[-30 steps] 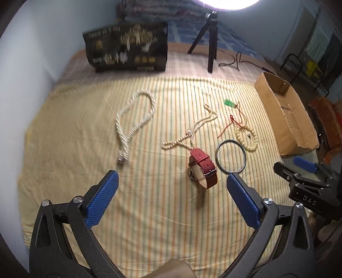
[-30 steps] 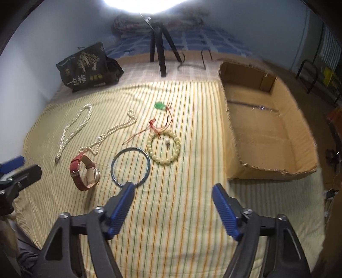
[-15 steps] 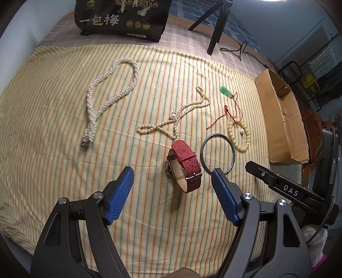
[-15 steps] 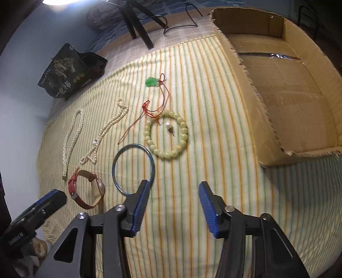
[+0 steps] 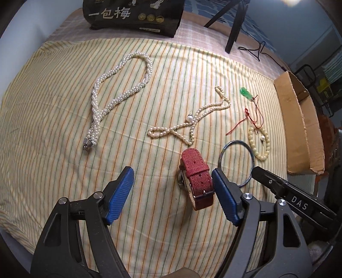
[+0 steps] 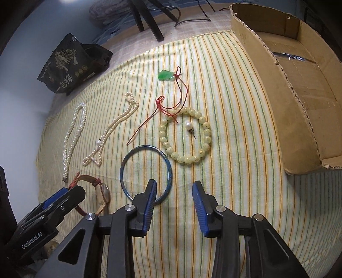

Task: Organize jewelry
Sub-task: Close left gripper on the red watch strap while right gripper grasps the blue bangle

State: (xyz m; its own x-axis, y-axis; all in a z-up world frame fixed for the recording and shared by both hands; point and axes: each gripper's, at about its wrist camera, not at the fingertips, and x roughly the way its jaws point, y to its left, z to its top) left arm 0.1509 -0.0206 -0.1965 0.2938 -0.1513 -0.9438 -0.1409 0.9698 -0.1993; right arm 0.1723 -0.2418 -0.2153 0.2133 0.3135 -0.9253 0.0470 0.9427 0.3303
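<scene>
Jewelry lies on a striped cloth. A red-strap watch (image 5: 197, 177) stands on edge just inside my open left gripper (image 5: 172, 181), near its right finger. A blue bangle (image 6: 146, 173) lies flat; my open right gripper (image 6: 174, 197) is over its near right rim. A pale bead bracelet (image 6: 186, 138) with a small pearl earring (image 6: 189, 126) inside it lies beyond. A green pendant on a red cord (image 6: 165, 75), a thin pearl strand (image 5: 192, 124) and a twisted pearl necklace (image 5: 119, 94) lie farther out.
An open cardboard box (image 6: 299, 89) sits at the cloth's right edge. A black printed bag (image 5: 132, 15) and tripod legs (image 5: 234, 25) stand at the back. The right gripper's finger (image 5: 288, 198) shows at the right of the left wrist view.
Both grippers have moved forward and down toward the cloth. The left closed in on the watch, the right on the bangle. Both jaws have narrowed but stay open.
</scene>
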